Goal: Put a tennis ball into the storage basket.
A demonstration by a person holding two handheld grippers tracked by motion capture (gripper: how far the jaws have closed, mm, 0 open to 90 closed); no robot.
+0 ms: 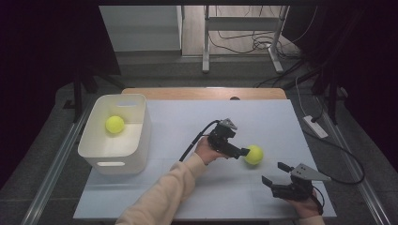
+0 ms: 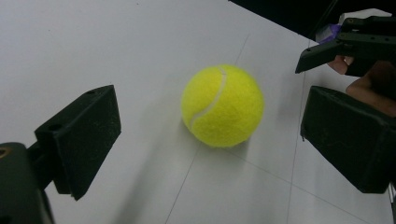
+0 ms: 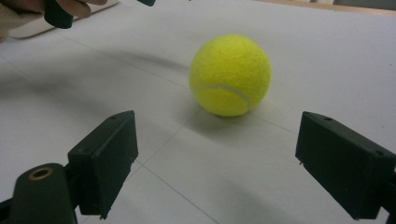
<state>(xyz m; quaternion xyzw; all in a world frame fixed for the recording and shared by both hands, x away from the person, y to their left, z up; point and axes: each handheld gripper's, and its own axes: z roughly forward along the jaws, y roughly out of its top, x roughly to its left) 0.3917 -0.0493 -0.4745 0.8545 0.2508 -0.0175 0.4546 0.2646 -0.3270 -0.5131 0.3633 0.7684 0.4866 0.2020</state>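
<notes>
High view: a yellow tennis ball is seen on the white table, right of centre. The left gripper is held just beside it, jaws apart. The right gripper is held near right, jaws apart. A second ball lies in the white bin, far left.

Left gripper view: the ball is seen ahead between the spread jaws, untouched.

Right gripper view: the ball is seen farther off, beyond open jaws.

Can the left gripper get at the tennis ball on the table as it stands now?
Probably yes. The left gripper has its jaws open wide, the tennis ball lies just ahead between them, and nothing stands between.
</notes>
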